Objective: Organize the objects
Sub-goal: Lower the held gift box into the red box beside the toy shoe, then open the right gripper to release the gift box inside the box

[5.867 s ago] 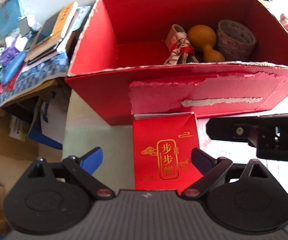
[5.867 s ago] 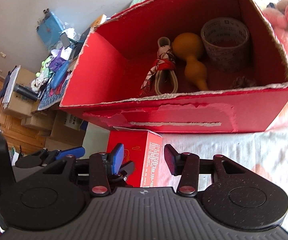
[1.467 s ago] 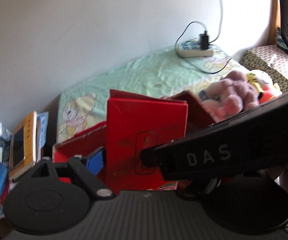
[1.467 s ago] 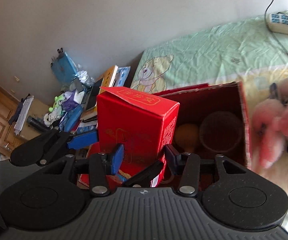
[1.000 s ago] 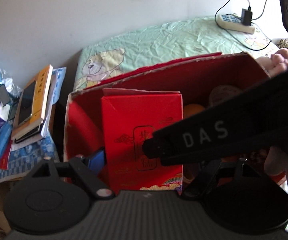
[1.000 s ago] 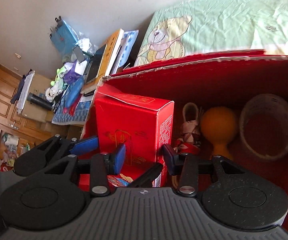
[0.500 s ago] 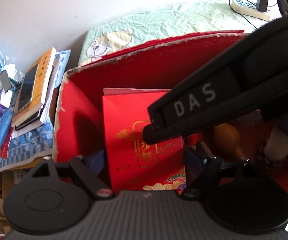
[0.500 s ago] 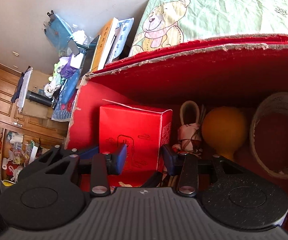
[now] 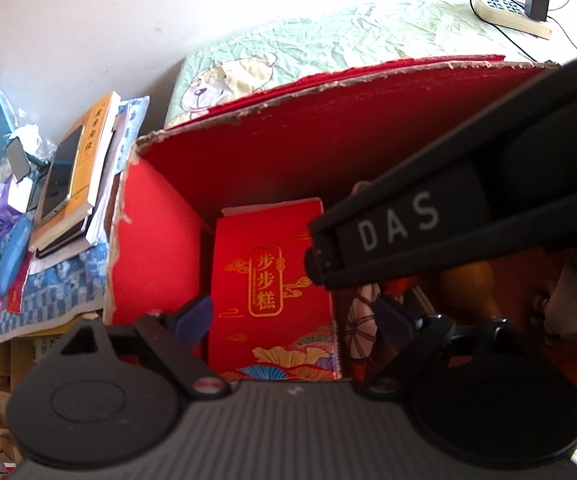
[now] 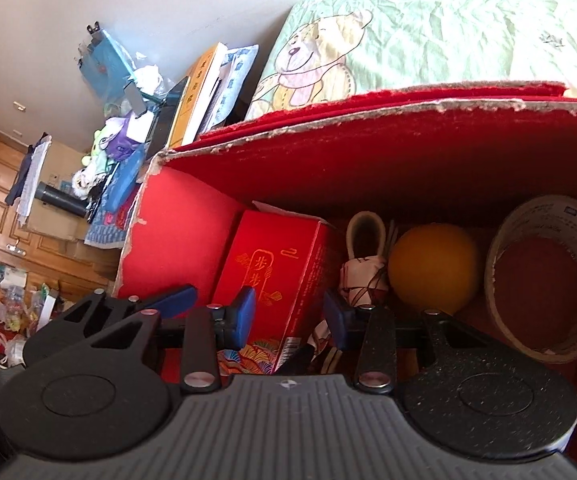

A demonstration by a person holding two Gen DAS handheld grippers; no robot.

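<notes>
Both grippers point steeply down into the red box (image 9: 368, 152), the 1 landmark here. The left gripper (image 9: 294, 316) sits at the box's left end, its 2 blue-tipped fingers (image 9: 192, 316) straddling the upright red carton (image 9: 272, 280) inside; its jaws are opening, with a gap on each side of the carton. The right gripper (image 10: 290, 314) hangs just right of it over the same end of the box, jaws closing, the carton's lower corner between them, though contact of the pads is hard to judge. In the left wrist view the right gripper's black body (image 9: 448, 208) crosses diagonally above the box interior.
</notes>
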